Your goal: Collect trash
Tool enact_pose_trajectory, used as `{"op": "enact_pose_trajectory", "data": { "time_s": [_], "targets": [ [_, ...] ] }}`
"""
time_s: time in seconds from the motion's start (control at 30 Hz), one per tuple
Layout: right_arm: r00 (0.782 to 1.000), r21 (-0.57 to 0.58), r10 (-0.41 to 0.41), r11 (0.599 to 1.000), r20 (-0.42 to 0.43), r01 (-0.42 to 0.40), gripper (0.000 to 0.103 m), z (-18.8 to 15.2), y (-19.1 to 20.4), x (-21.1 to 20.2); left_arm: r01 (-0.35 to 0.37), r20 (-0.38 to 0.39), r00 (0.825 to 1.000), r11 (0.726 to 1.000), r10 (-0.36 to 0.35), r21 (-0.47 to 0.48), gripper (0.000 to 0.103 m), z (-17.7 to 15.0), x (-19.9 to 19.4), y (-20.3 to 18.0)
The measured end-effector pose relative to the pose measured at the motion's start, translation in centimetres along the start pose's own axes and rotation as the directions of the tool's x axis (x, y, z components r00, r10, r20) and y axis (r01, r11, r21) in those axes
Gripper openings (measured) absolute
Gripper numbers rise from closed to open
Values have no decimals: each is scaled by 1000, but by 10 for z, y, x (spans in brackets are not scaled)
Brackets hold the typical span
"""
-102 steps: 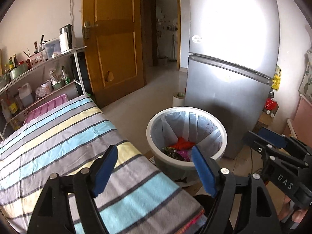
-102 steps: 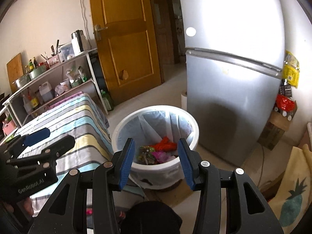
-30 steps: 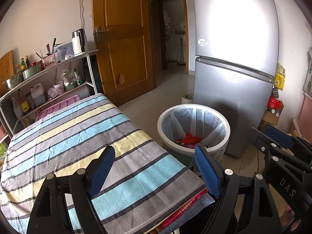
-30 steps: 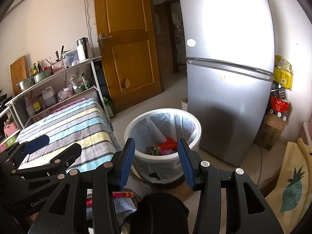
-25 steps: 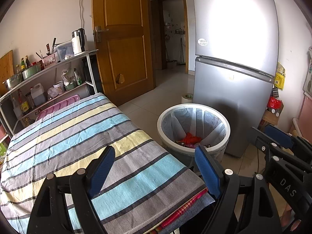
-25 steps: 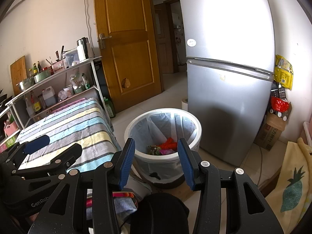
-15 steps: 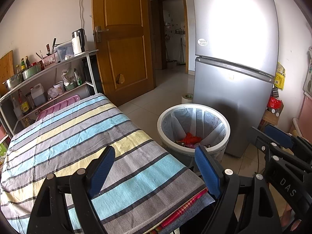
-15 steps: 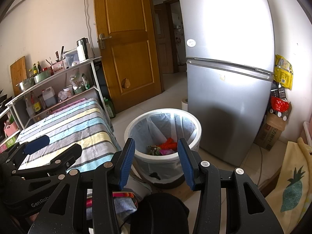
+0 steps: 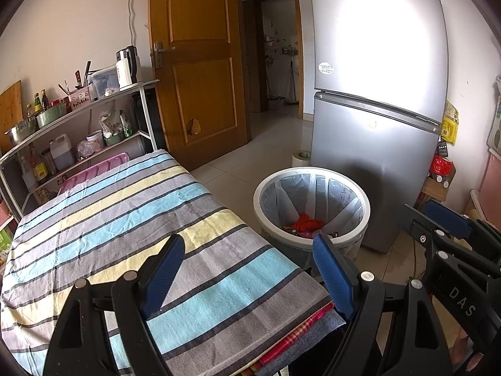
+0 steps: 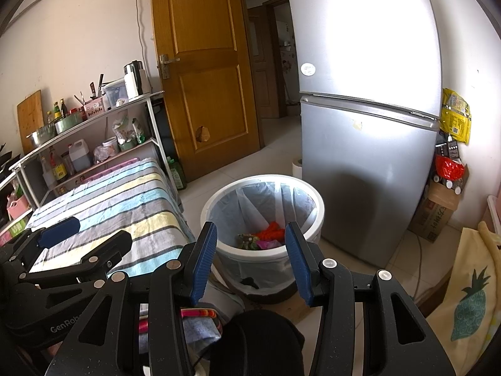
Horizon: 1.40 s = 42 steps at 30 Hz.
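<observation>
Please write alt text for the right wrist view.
The open, empty right gripper points at a white trash bin holding colourful litter, beside a silver fridge. The left gripper is over a striped table.

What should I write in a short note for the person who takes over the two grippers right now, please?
Left gripper: open, holds nothing, hovers over the striped tablecloth.
Right gripper: open, holds nothing, points at the trash bin.
The bin stands on the floor between the table and the fridge; it has a plastic liner, with red and other coloured trash at the bottom.
Done: some trash is already in the bin.
Left: no loose trash shows on the cloth in either view, so look around the table and floor for any remaining pieces before stopping.
</observation>
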State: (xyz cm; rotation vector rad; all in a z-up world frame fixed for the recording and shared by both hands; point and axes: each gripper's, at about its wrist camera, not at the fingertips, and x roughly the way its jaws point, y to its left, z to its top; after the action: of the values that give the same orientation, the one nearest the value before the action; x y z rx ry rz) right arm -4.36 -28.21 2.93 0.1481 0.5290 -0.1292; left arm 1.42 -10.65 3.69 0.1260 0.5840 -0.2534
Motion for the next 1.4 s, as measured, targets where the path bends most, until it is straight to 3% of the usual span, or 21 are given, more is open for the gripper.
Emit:
{"op": "enact_pose_trajectory", "data": {
  "time_s": [1.4],
  "targets": [
    [1000,-2,5,1000,-1,-5,46,2,4,1,18,-4,1000,1000,-18,5,85,0,1,-1]
  ]
}}
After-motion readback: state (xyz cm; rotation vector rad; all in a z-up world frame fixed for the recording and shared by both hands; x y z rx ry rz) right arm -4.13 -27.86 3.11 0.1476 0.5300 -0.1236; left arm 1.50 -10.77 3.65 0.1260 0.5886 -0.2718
